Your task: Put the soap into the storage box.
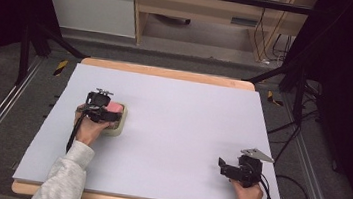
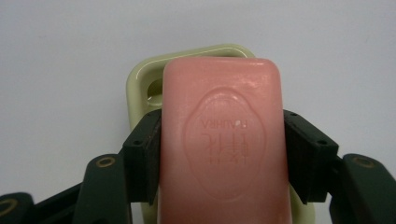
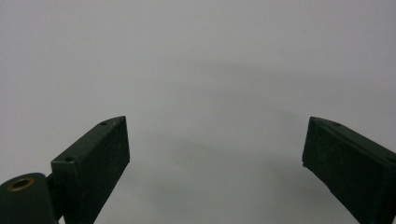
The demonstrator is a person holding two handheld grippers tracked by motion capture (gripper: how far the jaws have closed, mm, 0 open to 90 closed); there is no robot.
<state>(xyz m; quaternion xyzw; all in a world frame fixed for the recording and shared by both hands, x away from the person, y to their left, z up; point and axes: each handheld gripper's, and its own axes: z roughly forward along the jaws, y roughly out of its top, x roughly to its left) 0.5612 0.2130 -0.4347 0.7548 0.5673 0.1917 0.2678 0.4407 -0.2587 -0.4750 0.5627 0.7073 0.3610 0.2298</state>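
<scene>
Your left gripper (image 2: 219, 154) has its jaws clamped on the long sides of the pink soap bar (image 2: 223, 140), squarely over the pale green soap dish (image 2: 140, 88) at the worktop's (image 1: 188, 111) left, ready for seating or lifting; your right gripper (image 3: 215, 158) idles lower right, jaws apart, out of the way.

Bare white table (image 1: 181, 125) between the tools, soap dish (image 1: 119, 123) the lone obstacle, apparently near the left edge
</scene>
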